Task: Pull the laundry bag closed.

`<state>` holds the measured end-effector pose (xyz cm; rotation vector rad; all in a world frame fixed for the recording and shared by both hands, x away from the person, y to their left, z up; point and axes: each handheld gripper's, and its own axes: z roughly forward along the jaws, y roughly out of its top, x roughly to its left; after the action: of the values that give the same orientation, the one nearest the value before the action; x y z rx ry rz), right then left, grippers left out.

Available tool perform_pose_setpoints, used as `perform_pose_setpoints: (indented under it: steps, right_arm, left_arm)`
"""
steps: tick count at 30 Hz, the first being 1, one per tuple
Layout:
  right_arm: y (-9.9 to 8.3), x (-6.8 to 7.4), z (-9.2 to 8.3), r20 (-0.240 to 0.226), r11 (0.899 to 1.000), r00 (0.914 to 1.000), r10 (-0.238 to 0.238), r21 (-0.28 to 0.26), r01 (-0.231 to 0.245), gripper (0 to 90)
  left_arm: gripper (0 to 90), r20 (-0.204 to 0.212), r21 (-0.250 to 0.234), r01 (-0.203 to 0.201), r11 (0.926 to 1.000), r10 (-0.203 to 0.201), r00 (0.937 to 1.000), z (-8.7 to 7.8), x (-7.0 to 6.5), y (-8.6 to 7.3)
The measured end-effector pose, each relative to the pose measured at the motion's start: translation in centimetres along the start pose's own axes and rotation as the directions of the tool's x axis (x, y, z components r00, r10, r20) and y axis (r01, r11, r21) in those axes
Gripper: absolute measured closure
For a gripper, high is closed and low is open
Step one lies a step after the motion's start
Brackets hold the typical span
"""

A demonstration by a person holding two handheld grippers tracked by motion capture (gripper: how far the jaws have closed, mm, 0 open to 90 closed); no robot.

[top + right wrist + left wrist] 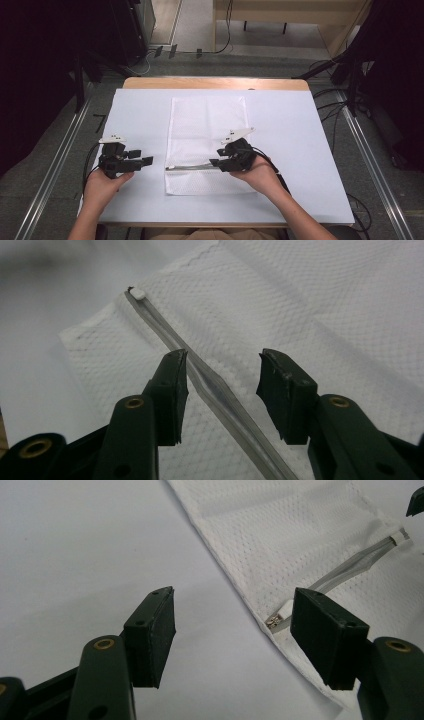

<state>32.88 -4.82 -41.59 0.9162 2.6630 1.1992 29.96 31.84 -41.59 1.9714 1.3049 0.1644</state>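
A white mesh bag [207,125] [300,525] [310,300] lies flat in the middle of the white-covered table [290,125]. A grey zipper [192,167] [350,565] [220,395] crosses it near its front end. My right gripper [216,164] [222,360] hangs low over the bag's right part, open, its jaws on either side of the zipper strip without pressing on it. My left gripper [145,161] [232,600] rests on the table left of the bag, open, with bare cover between its jaws. The zipper's metal end [274,622] lies just ahead of its right jaw.
The table's wooden far edge [215,83] shows beyond the cover. Metal floor rails [55,165] run along both sides of the table, and cables [330,107] lie on the floor at the right. Bare cover surrounds the bag on every side.
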Motion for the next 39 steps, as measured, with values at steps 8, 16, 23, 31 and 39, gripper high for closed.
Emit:
perform_pose_setpoints:
  steps: [8, 16, 23, 31, 39]
  right_arm:
    - [0.8, 0.4, 1.1, -0.008, 1.000, 0.9998, -0.020, 0.016, 0.020, 57.3]
    - [1.8, 1.3, 2.3, -0.043, 0.999, 0.9988, -0.024, 0.020, 0.025, 60.8]
    - [2.9, 2.5, 3.7, -0.066, 0.999, 0.9969, -0.041, 0.027, 0.043, 63.3]
    - [3.3, 3.1, 5.2, -0.099, 0.999, 0.9947, -0.029, 0.035, 0.033, 66.3]
    - [3.6, 4.1, 7.0, -0.123, 0.998, 0.9919, -0.032, 0.050, 0.039, 68.7]
  left_arm:
    - [35.0, -0.005, -0.007, 0.004, 1.0000, -0.004, 1.0000, -0.2, 0.1, -0.2]
    - [35.0, -0.003, 0.002, -0.002, 1.0000, 0.002, 1.0000, 0.0, 0.0, -0.2]
    - [35.0, -0.007, 0.000, 0.004, 1.0000, -0.004, 1.0000, -0.1, 0.3, -0.2]
    - [35.0, -0.002, -0.005, 0.006, 1.0000, -0.006, 1.0000, 0.0, 0.4, 0.0]
    - [35.0, 0.004, -0.008, 0.006, 1.0000, -0.006, 1.0000, 0.2, 0.6, 0.3]
